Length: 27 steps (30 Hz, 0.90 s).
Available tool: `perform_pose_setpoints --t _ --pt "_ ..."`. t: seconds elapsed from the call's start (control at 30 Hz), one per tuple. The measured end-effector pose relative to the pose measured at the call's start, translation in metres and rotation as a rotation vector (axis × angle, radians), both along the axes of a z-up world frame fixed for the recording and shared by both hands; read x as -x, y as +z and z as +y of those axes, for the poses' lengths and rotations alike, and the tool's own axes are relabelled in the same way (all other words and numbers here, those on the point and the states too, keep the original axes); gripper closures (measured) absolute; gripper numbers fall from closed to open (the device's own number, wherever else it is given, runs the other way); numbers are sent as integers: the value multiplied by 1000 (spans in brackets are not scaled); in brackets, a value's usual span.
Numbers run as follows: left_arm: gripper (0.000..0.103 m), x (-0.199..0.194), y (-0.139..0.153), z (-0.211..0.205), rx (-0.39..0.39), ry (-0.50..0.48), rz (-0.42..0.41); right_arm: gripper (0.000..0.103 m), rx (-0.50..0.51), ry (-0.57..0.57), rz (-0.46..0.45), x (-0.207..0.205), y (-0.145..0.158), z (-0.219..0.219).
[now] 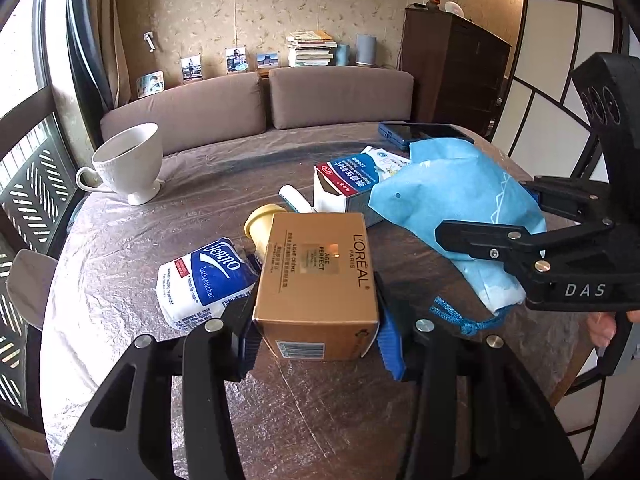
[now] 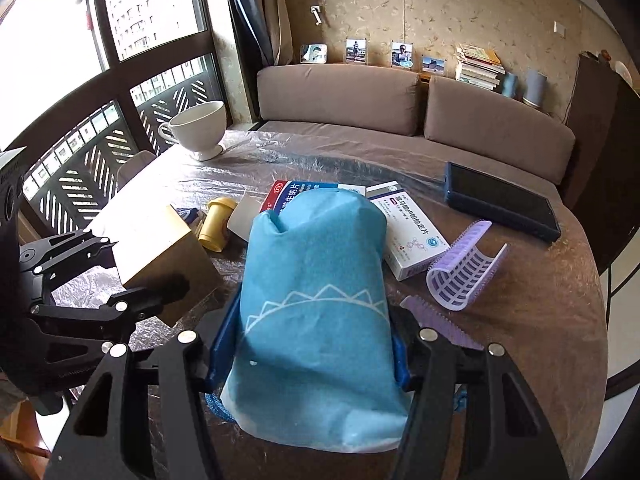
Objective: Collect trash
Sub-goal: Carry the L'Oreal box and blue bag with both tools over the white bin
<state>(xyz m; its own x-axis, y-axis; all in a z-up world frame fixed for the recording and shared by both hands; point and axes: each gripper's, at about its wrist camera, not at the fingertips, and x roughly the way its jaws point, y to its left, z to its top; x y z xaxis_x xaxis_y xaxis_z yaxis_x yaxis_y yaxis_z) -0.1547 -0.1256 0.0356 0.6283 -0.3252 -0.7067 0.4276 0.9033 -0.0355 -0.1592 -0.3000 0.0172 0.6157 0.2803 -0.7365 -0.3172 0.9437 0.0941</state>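
Now the left hand-held gripper (image 1: 316, 338) is clenched on the gold box (image 1: 316, 276), and the right hand-held gripper (image 2: 306, 354) is clenched on the blue bag (image 2: 316, 292), just right of the box above the bench (image 1: 120, 240). The bag's mouth looks pinched and limp, so the box could snag its edge or slip from the smooth cardboard sides. Left of the box lies a tissue pack (image 1: 204, 280); behind it a yellow cup (image 1: 262, 224) and medicine cartons (image 1: 352, 184). A purple curler (image 2: 464, 268) sits further right of the box, beyond the bag.
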Motion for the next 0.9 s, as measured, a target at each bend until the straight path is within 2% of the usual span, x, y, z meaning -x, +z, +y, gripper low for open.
perform_pose_setpoints --t 0.2,0.9 --pt "53 4 5 -2 18 31 14 44 -66 -45 31 7 3 -7" --pt "53 20 13 1 29 52 29 44 -88 -109 31 32 12 -8"
